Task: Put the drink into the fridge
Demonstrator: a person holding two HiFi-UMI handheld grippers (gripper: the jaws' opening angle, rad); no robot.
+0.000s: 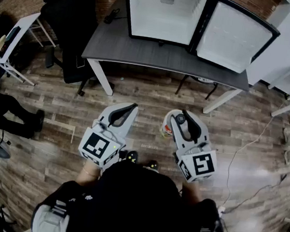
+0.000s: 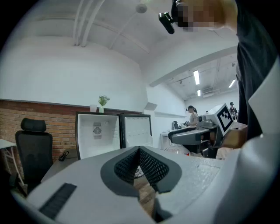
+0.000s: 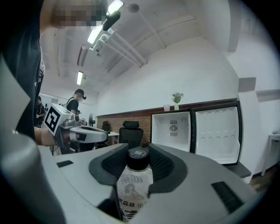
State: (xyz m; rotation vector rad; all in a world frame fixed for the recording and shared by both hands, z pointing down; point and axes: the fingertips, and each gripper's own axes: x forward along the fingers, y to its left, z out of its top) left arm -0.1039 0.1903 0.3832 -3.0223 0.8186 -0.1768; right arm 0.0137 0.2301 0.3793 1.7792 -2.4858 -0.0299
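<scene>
Well short of the open black mini fridge (image 1: 162,15), my right tool (image 1: 180,117) grips the black-capped pale drink bottle (image 3: 134,186) for carrying, my left tool (image 2: 139,162) closed and empty.

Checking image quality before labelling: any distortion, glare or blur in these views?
Head view: fisheye bows the desk edge; fridge interior bright, not blown out. Left gripper view: dark vignette corners. Right gripper view: ceiling light glare, bottle label legible.

The person wears a black top (image 1: 139,201), pale grey at the shoulders. The left gripper (image 1: 126,111) and right gripper (image 1: 184,118) have pale grey shells, black ribbed pads (image 2: 151,166) and black-and-white marker cubes (image 1: 99,147).
</scene>
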